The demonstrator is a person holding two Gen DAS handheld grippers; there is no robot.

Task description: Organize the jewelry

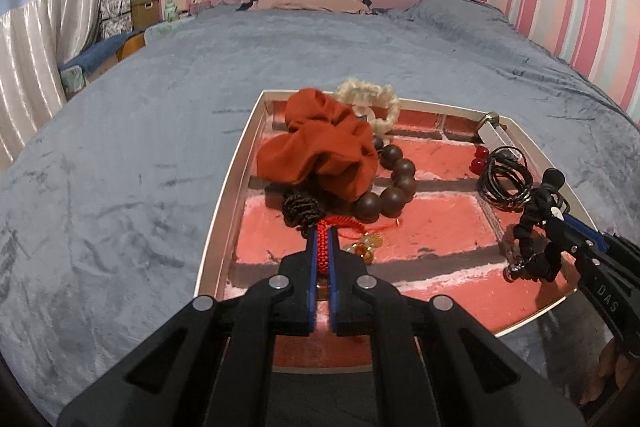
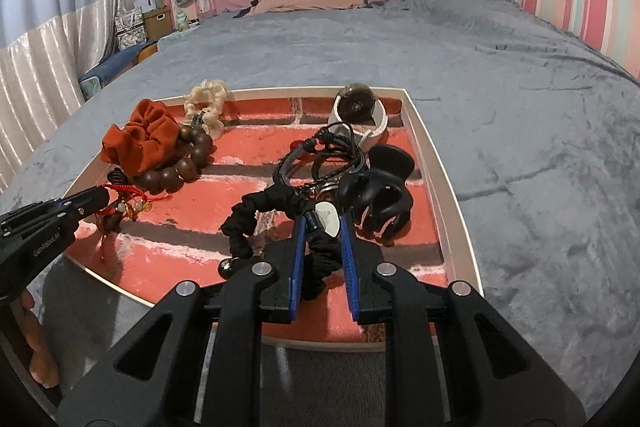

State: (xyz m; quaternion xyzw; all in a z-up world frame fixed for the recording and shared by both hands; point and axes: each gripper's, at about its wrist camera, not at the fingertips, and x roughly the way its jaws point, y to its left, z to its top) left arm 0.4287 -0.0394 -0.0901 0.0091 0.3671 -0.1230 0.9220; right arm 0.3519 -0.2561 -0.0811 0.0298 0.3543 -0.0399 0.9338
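Note:
A shallow tray (image 1: 240, 163) with a red brick-pattern floor lies on the bed and holds the jewelry. My left gripper (image 1: 323, 231) is shut on a red braided cord bracelet (image 1: 322, 247) with amber beads near the tray's front left; it also shows in the right wrist view (image 2: 120, 193). My right gripper (image 2: 322, 223) is shut on a black scrunchie (image 2: 260, 211) with a white tag, at the tray's front right; the scrunchie also shows in the left wrist view (image 1: 528, 227).
In the tray: an orange scrunchie (image 1: 320, 143), brown wooden bead bracelet (image 1: 394, 183), cream scrunchie (image 1: 372, 99), black cord bracelets (image 2: 320, 159), black claw clip (image 2: 376, 199), white ring box (image 2: 360, 115). Grey blanket (image 1: 140, 147) surrounds the tray.

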